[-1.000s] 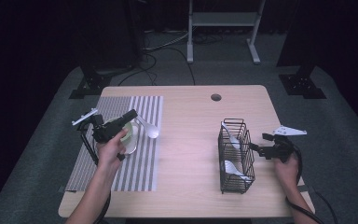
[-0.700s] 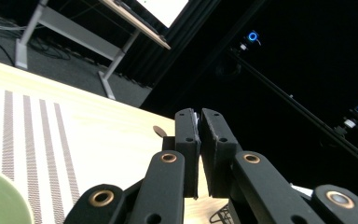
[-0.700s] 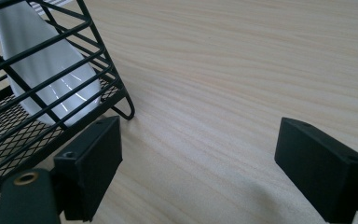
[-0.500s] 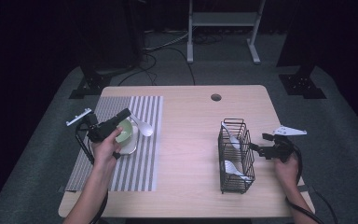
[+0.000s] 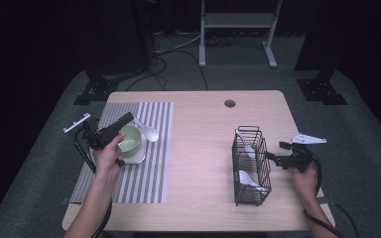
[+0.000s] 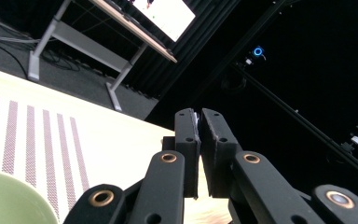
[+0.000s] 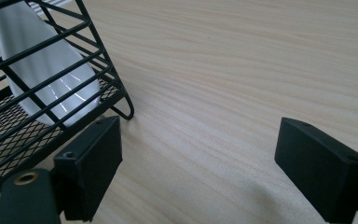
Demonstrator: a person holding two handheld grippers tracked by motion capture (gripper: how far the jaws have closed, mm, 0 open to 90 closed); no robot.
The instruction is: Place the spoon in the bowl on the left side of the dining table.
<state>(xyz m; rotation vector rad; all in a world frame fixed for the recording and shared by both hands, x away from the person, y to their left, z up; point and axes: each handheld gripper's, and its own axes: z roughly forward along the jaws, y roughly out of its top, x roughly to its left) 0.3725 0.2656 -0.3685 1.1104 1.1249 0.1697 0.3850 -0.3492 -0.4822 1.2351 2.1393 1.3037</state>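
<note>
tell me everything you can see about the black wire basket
The black wire basket is a narrow, upright rectangular rack of thin dark metal rods with a fine mesh floor, seen close in the right gripper view. It stands on the right half of the wooden table, its long side running away from the person. Two white spoons lie inside. The right gripper, jaws open, sits just beside its right wall; contact cannot be told.

Dark lab: black curtains (image 5: 39, 44), floor cables (image 5: 178, 47), monitor (image 6: 165, 14).
</note>
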